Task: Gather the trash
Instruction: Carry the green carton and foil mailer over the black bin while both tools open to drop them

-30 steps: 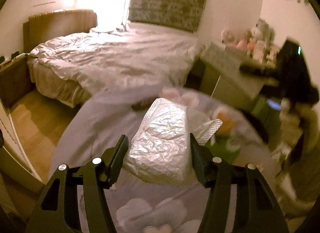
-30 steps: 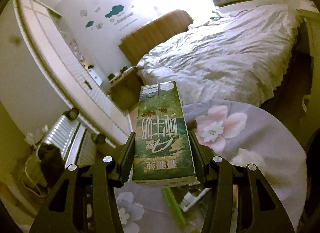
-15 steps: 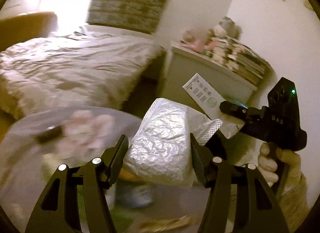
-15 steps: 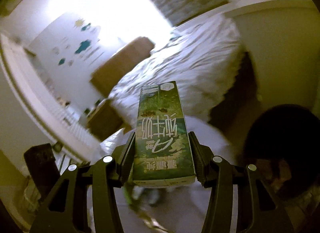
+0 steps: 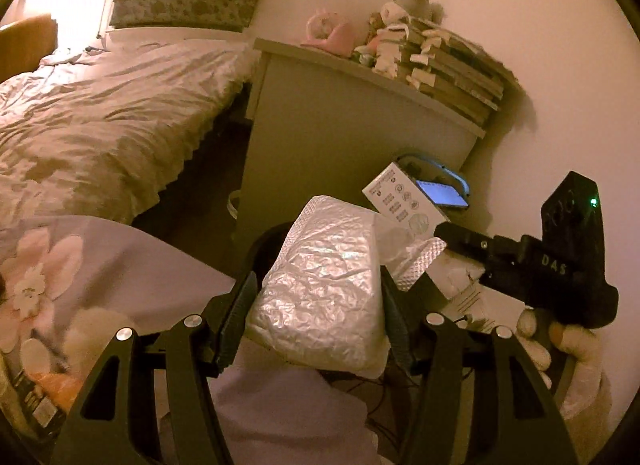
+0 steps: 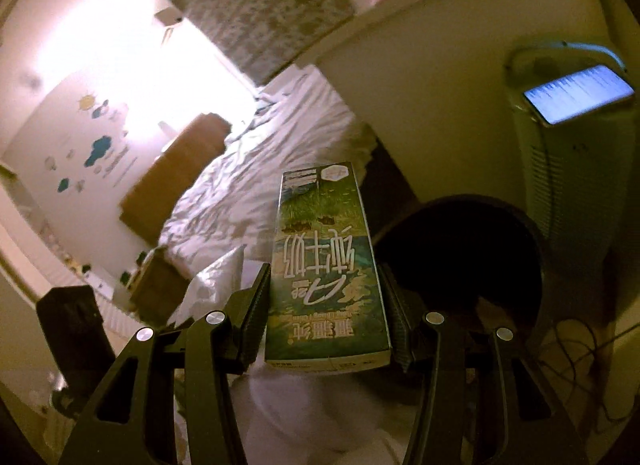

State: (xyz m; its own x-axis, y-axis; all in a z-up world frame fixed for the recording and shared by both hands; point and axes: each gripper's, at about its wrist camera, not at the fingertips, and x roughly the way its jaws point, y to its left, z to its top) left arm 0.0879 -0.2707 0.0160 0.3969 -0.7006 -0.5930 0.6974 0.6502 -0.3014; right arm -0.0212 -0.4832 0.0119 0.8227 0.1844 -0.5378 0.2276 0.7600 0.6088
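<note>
My left gripper (image 5: pixel 316 305) is shut on a crumpled silver foil bag (image 5: pixel 324 285), held above the edge of the floral cloth. My right gripper (image 6: pixel 326 301) is shut on a green milk carton (image 6: pixel 324 265) with Chinese print. The carton also shows in the left wrist view (image 5: pixel 404 201), to the right of the bag, with the right gripper's black body (image 5: pixel 560 261) and a gloved hand behind it. A dark round bin (image 6: pixel 460 261) sits just right of and below the carton. In the left wrist view only a sliver of the bin (image 5: pixel 264 245) shows behind the bag.
A floral cloth (image 5: pixel 120 265) holds more litter at the left (image 5: pixel 48 385). A bed (image 5: pixel 100 113) lies behind. A white cabinet (image 5: pixel 340 125) carries books and plush toys. A white appliance (image 6: pixel 572 193) with a lit phone on top (image 6: pixel 576 93) stands beside the bin. Cables lie on the floor (image 6: pixel 580 345).
Both grippers have swung right, away from the bed and floral cloth toward the cabinet and the dark bin. Each still holds its item; the carton now hangs beside the bin.
</note>
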